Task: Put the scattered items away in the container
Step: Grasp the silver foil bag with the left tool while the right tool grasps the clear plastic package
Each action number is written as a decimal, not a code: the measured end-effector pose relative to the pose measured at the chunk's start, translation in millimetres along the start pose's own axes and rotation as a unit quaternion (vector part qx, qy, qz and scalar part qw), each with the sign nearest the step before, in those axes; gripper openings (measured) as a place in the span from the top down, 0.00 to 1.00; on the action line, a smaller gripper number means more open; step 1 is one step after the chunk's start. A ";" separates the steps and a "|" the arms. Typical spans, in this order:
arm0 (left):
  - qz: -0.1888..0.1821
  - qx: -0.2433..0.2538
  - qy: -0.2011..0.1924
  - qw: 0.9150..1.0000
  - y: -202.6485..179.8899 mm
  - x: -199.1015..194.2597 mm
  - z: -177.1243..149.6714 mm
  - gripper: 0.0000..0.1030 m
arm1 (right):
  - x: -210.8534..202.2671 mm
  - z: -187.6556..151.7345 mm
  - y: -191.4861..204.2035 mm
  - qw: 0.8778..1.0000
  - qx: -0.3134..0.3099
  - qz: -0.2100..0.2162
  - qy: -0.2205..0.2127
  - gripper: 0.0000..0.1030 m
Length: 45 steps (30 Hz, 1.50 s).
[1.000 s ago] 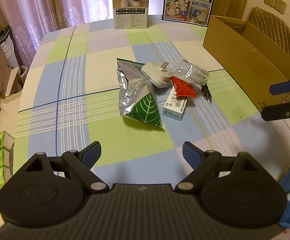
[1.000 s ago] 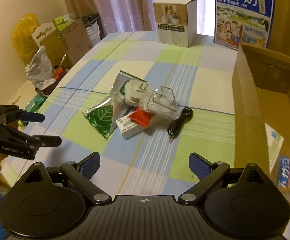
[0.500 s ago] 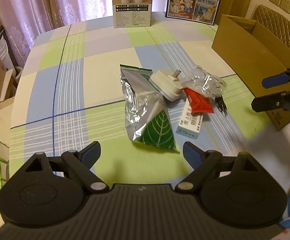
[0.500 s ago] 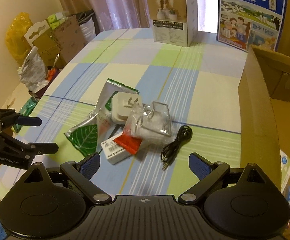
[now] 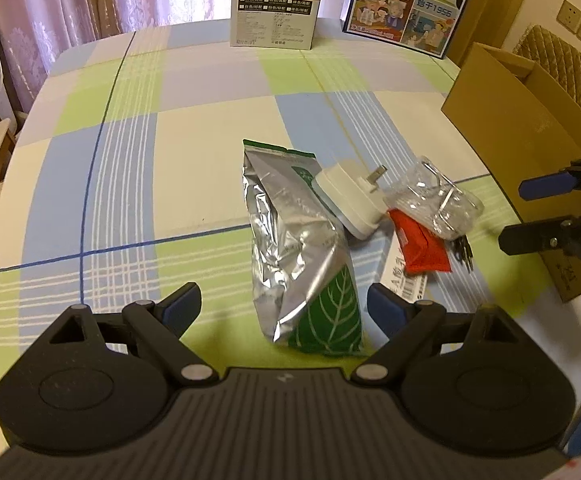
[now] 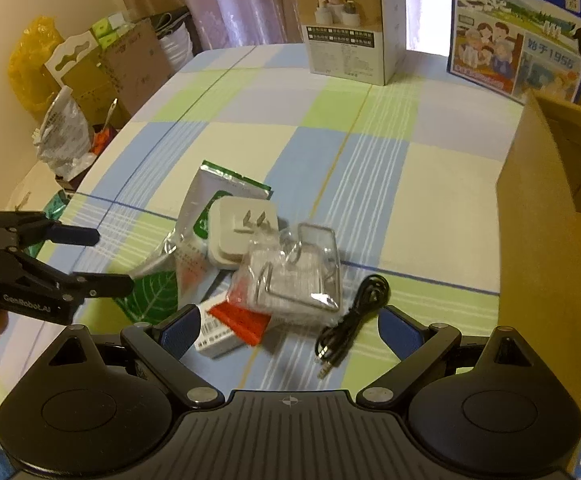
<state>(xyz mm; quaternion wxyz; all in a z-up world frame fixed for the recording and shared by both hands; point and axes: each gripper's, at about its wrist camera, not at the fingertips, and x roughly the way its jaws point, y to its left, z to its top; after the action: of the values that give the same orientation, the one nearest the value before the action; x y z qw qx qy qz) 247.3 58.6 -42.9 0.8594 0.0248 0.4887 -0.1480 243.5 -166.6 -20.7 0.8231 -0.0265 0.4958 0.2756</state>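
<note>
A pile lies mid-table on the checked cloth: a silver pouch with a green leaf (image 5: 298, 240), a white plug adapter (image 5: 350, 200), a clear bag with metal wire inside (image 5: 434, 200), a red packet (image 5: 422, 248), a small white box (image 5: 402, 280) and a black cable (image 6: 350, 320). The brown cardboard box (image 5: 510, 120) stands open at the table's right. My left gripper (image 5: 284, 306) is open, its fingers on either side of the pouch's leaf end without touching it. My right gripper (image 6: 290, 328) is open just short of the red packet, clear bag and cable.
A tan product box (image 5: 276, 4) and a blue milk carton case (image 5: 406, 4) stand at the table's far edge. A quilted chair (image 5: 562, 76) is behind the cardboard box. Bags and cartons (image 6: 90, 76) crowd the floor beyond the left edge.
Both grippers have moved forward and slightly down toward the pile, which now sits closer and larger in both views. Both stay open. No item has shifted.
</note>
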 end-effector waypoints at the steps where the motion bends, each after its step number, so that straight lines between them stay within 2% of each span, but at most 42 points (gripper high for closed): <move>1: -0.002 -0.002 0.001 1.000 1.4 2.5 1.8 0.15 | 2.2 3.2 -1.8 1.000 0.004 0.004 0.002 0.10; 10: -0.011 -0.018 0.008 1.000 11.0 20.1 13.4 0.14 | 30.4 29.0 -18.3 0.998 0.032 0.032 0.040 0.10; 18: -0.028 -0.029 0.018 0.999 15.8 34.3 20.3 0.14 | 50.7 28.7 -27.9 0.996 0.045 0.042 0.060 0.11; 21: -0.026 -0.024 0.023 0.999 16.1 40.6 22.6 0.13 | 56.5 27.1 -32.5 0.995 0.056 0.053 0.067 0.17; 25: -0.028 -0.025 0.030 0.999 17.4 49.1 24.7 0.13 | 60.7 25.8 -36.9 0.994 0.066 0.059 0.068 0.22; 27: -0.033 -0.026 0.034 0.999 18.0 53.7 25.4 0.13 | 62.3 24.8 -38.3 0.993 0.069 0.063 0.069 0.32; 29: -0.036 -0.023 0.038 0.998 16.9 57.9 26.2 0.13 | 61.8 23.4 -39.6 0.993 0.072 0.063 0.066 0.38; 43: -0.038 -0.018 0.061 0.997 8.7 85.3 38.6 0.14 | 48.1 11.2 -40.1 0.996 0.071 0.043 0.044 0.40; 45: -0.035 -0.017 0.065 0.997 6.5 88.6 39.9 0.17 | 45.0 9.5 -38.6 0.996 0.068 0.037 0.042 0.40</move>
<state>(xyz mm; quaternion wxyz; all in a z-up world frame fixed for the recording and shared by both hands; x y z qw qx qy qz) 324.8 36.9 -97.9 0.8204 0.0026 0.5466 -0.1680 285.7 -177.1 -62.1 0.7906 0.0361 0.5481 0.2706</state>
